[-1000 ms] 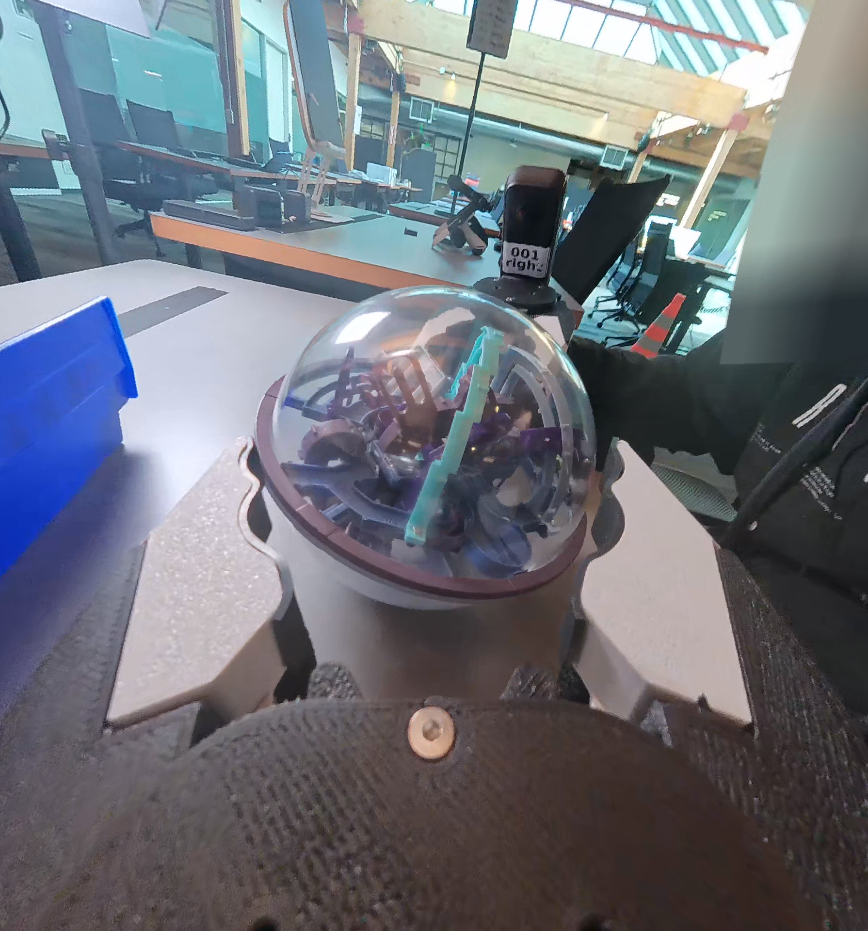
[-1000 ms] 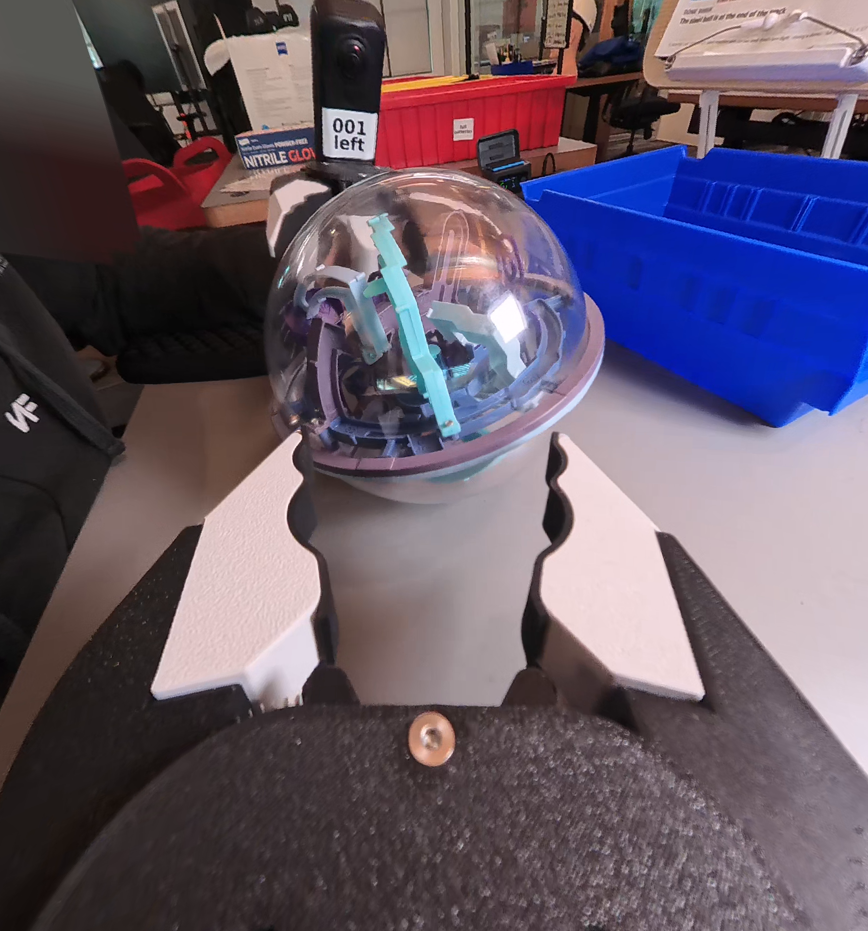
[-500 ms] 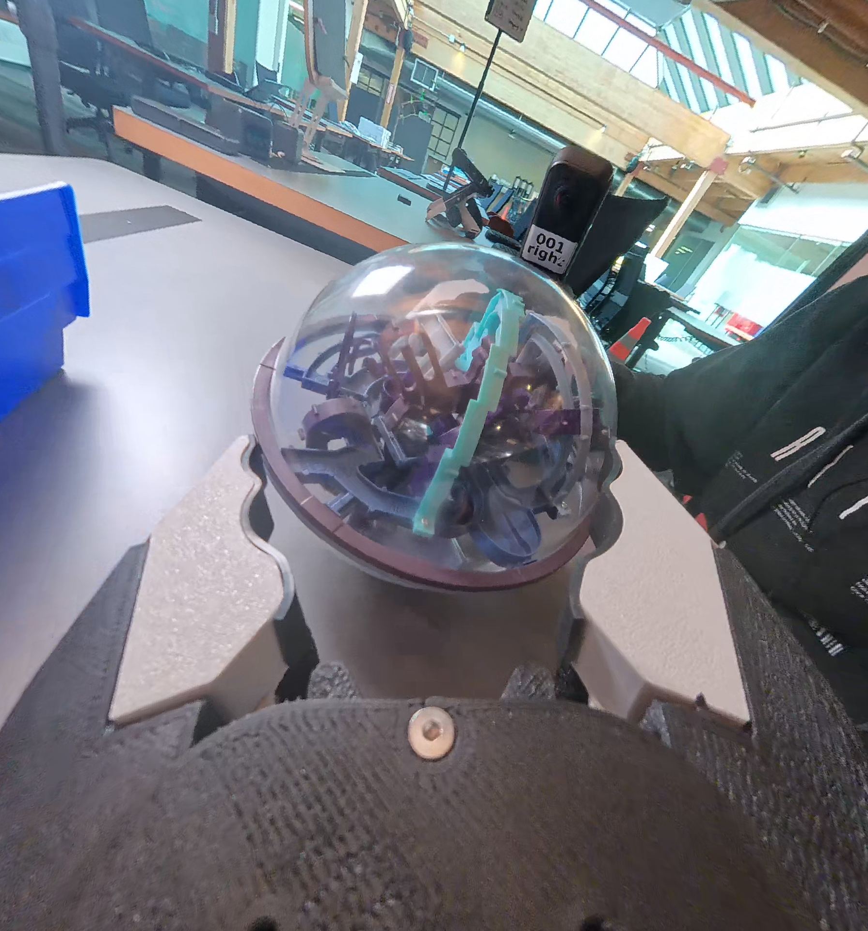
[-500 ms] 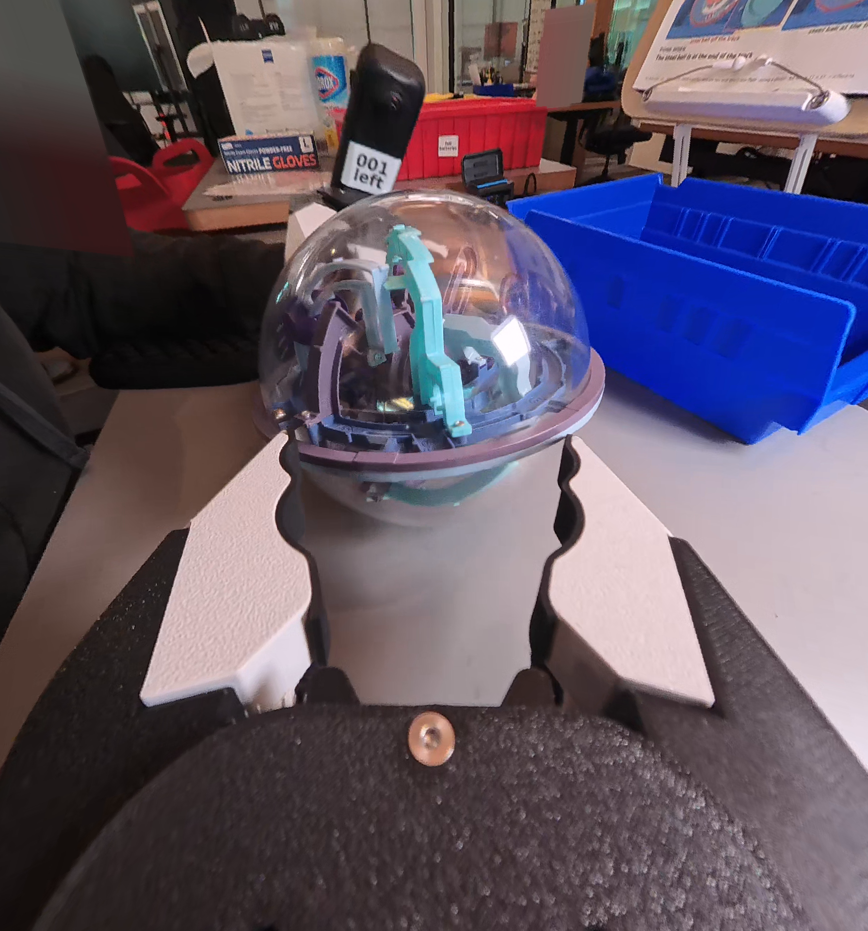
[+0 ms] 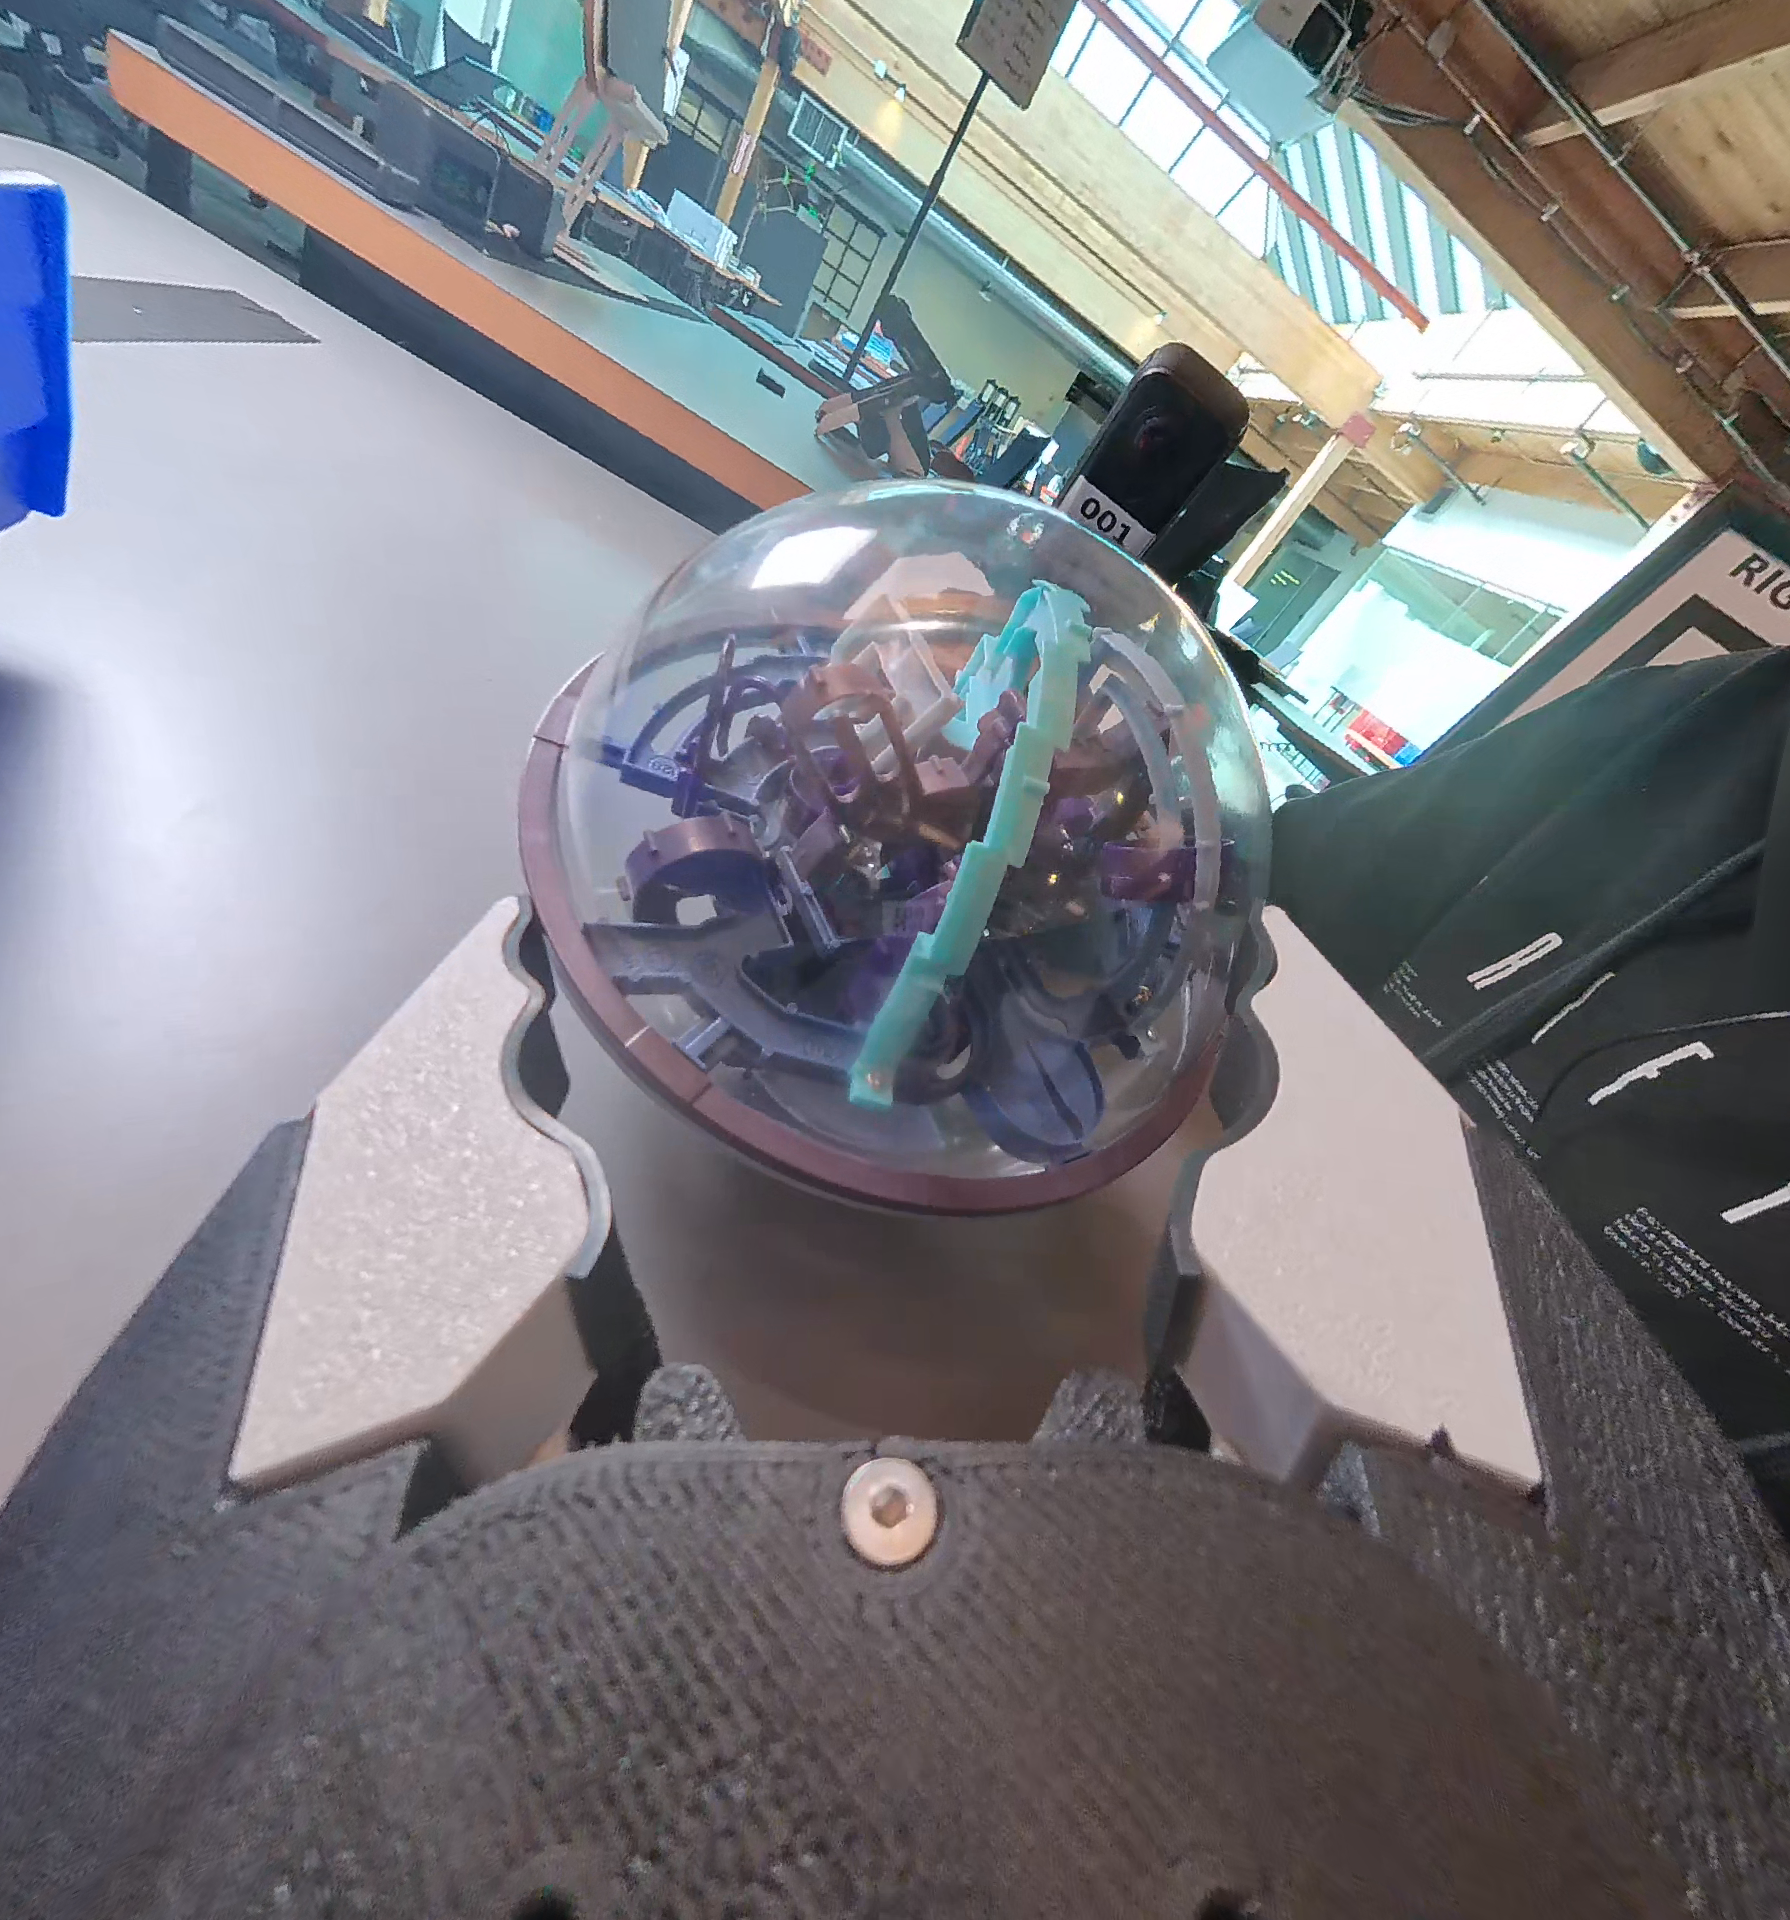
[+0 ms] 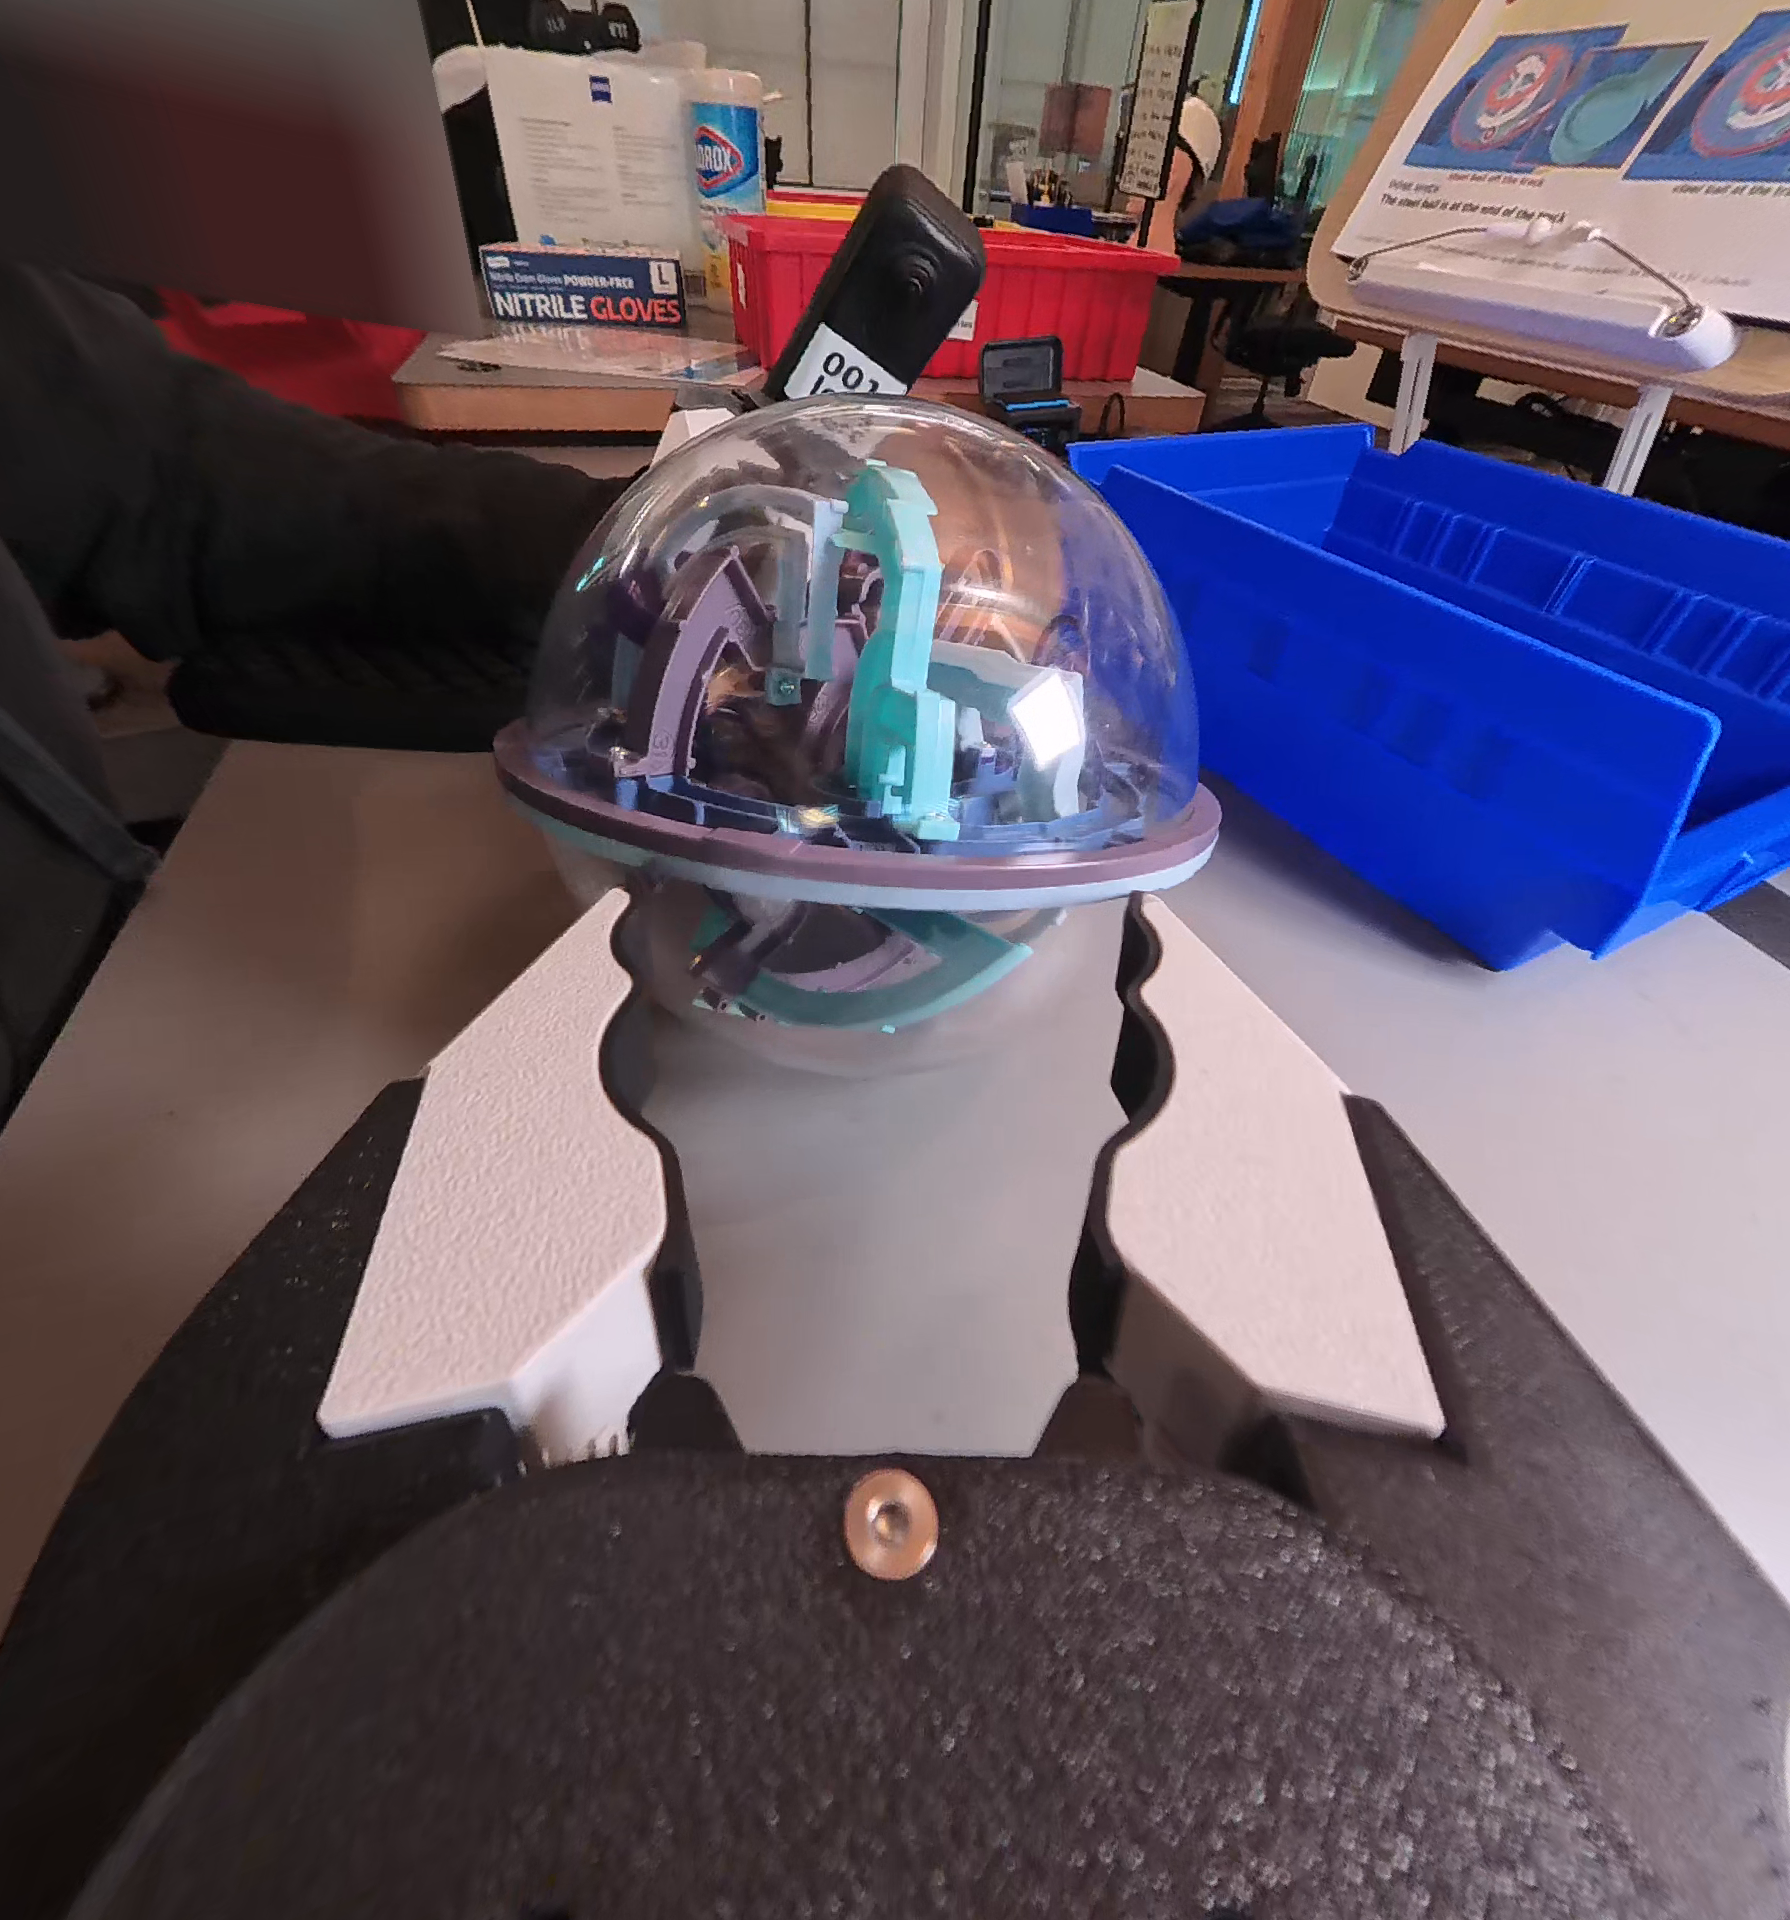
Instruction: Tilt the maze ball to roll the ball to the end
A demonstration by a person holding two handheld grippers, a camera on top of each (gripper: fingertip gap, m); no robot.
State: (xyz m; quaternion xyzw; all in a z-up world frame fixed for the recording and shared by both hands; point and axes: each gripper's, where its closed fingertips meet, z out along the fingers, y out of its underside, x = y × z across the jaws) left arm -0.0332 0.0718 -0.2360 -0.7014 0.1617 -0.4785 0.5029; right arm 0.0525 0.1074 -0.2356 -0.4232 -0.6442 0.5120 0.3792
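- My left gripper (image 5: 886,997) is clamped on the maze ball (image 5: 896,862): both pale fingers (image 5: 423,1122) sit against its sides at the maroon rim, and the globe is tipped, its rim slanting down toward me.
- My right gripper (image 6: 870,977) grips the same ball (image 6: 855,727) from the opposite side. Its fingertips (image 6: 558,997) press the clear lower half, just under the rim.
- The ball is raised off the grey table (image 6: 1493,1195), carried between the two grippers. A teal stepped track (image 5: 974,831) arcs across the purple and brown maze inside; I cannot pick out the small ball.
- Each view shows the other gripper's black camera (image 6: 891,281) poking up behind the dome, and a person's black sleeve (image 6: 278,561) reaching in.
- The table is plain and matte, with a dark strip (image 5: 195,312) set into it on the far side.
- Blue bins (image 6: 1493,675) stand nested on the table near the ball; what I see of their insides is bare ribbed plastic.
- Behind them is a red bin (image 6: 1057,281), its contents hidden, a box of gloves (image 6: 584,286) and an illustrated board on a stand (image 6: 1597,156).
- The room is an open workshop with long orange-edged benches (image 5: 517,301) and timber roof beams (image 5: 1597,135).
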